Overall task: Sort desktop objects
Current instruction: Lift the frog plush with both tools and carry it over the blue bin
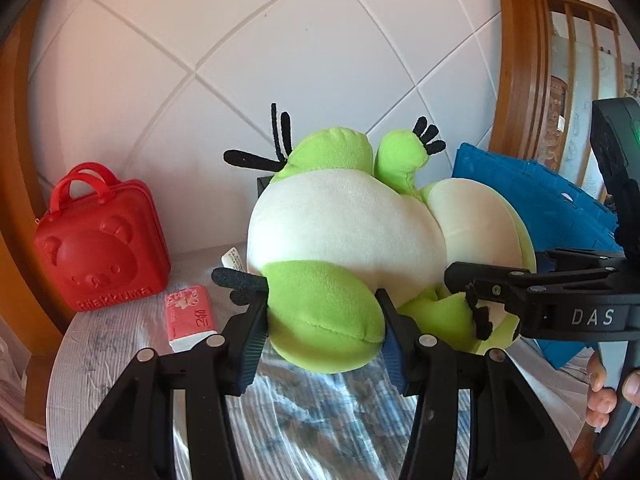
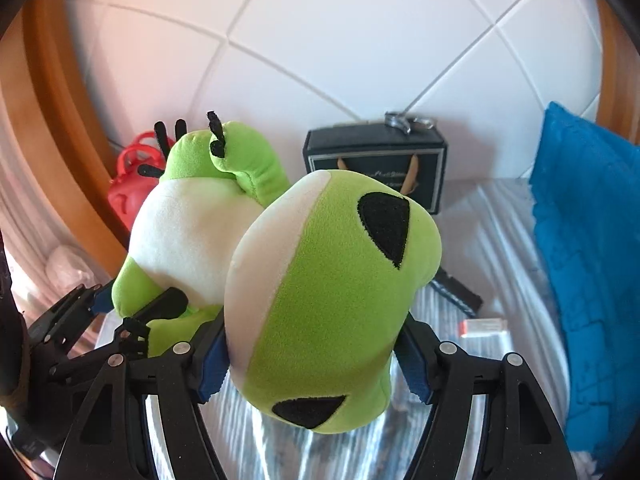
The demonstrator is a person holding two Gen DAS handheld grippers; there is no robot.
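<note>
The left wrist camera sits just behind its own two fingers and looks forward and slightly down over the covered table [image 1: 120,360] toward the white tiled wall [image 1: 280,40]. It is very near to the green frog plush [image 1: 340,232], which fills the middle of the view. The right wrist camera looks the same way, also from just behind its fingers, a little steeper, and it is close to the head of the plush [image 2: 332,300]. Both views share the plush, the red bear case [image 1: 100,240] [image 2: 128,188], the blue crate [image 1: 540,200] [image 2: 592,260] and the wall [image 2: 360,20]. Each camera also sees the other gripper, the right gripper [image 1: 460,280] at the right edge of the left view and the left gripper [image 2: 104,300] at the lower left of the right view.
</note>
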